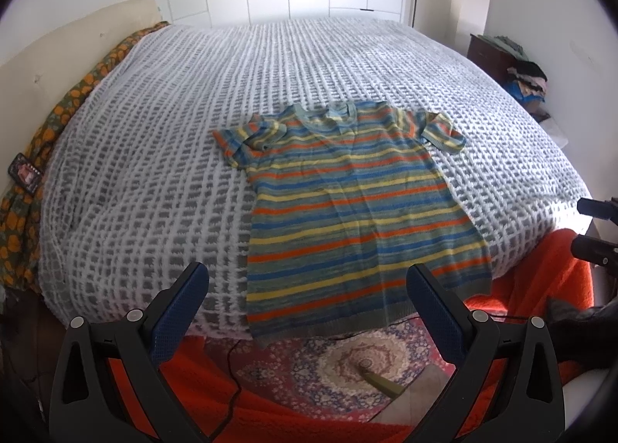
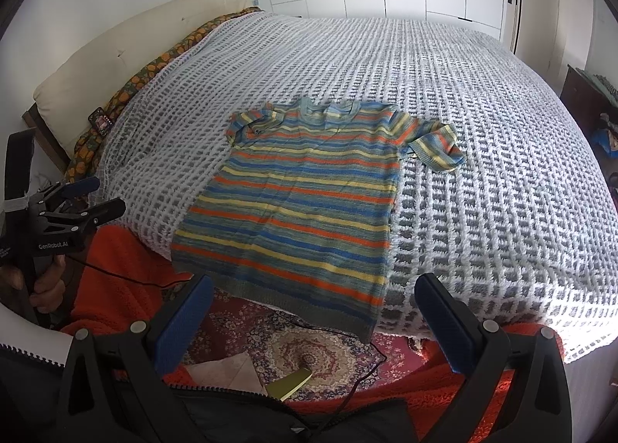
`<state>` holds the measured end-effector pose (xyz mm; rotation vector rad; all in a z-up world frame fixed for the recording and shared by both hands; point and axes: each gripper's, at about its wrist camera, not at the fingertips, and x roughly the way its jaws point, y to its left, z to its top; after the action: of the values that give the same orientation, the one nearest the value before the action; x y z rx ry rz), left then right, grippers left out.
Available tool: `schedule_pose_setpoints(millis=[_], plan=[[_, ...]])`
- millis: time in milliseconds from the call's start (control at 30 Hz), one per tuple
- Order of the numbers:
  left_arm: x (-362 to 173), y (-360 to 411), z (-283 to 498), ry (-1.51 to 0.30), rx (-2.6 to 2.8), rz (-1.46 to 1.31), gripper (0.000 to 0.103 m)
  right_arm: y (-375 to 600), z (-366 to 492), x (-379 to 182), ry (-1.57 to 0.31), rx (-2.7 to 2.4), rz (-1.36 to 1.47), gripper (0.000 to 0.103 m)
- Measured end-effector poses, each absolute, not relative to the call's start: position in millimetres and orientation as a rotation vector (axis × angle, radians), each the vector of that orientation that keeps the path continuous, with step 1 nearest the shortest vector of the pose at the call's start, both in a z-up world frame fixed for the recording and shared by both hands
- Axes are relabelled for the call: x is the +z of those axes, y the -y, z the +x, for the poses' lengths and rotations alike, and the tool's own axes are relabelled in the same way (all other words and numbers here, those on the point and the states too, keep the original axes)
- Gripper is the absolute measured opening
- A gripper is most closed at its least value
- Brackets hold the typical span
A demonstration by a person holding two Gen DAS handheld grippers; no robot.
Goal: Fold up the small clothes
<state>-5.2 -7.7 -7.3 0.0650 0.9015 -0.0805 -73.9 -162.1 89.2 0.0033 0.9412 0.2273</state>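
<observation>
Lying flat on the white-and-grey woven bedspread (image 1: 309, 68), the striped knit T-shirt (image 1: 347, 211) is untouched; left gripper (image 1: 309, 284) and right gripper (image 2: 313, 294) gape wide, empty

A striped shirt (image 1: 347, 207) lies flat and unfolded, front up, on the bed, collar toward the far side and hem hanging just over the near edge. Its bands run orange, yellow, blue and grey-green. Both short sleeves are crumpled, the left one doubled inward, the right one splayed outward.
</observation>
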Motion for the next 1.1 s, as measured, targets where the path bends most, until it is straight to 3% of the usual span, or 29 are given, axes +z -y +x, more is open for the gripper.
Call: schedule_pose_setpoints(millis=[1100], plan=[[-5.1, 15.1, -9.5, -0.891, -0.093, 0.069, 0.102, 158.6, -75.3, 86.4, -0.942, 0.236, 0.005, 0.103]])
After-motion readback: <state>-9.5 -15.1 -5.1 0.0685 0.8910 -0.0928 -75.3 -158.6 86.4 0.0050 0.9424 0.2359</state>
